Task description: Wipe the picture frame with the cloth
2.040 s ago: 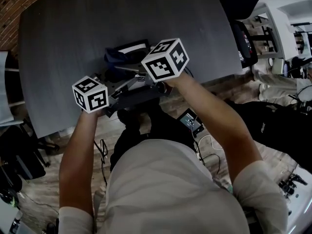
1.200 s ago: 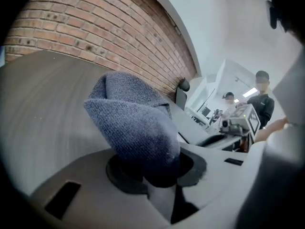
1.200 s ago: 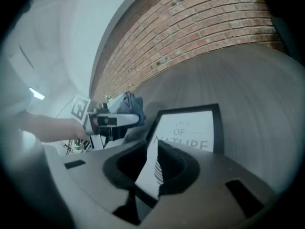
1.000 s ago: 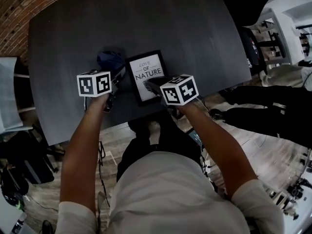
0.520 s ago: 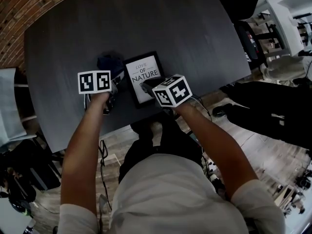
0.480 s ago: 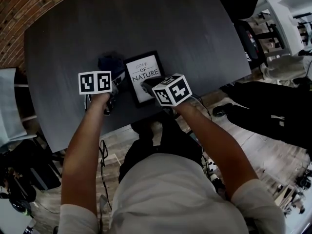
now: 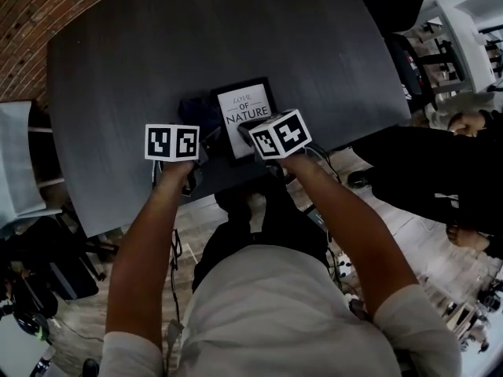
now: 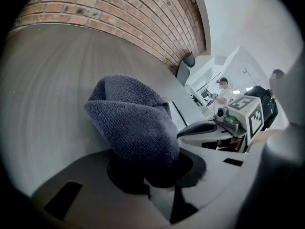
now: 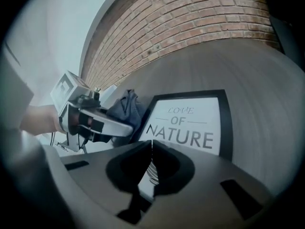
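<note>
Left gripper (image 8: 159, 175) sliding closer to picture frame (image 9: 188, 123) than moment before, squeezing fuzzy blue cloth (image 8: 133, 118) tight between jaws. Right gripper (image 9: 151, 144) jaws just closing, tips now meeting, nothing seen between, pointing at frame's near part. Frame lying flat close to table (image 7: 157, 45) near edge, cloth just beside frame's left side. Black rim, white sheet, words LOVE OF NATURE showing. Lots of bare table stretching behind. Brick wall (image 8: 119, 13) standing farthest.

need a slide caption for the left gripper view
Left tool gripping a bunched blue-grey cloth, with the grey table and brick wall behind.
</note>
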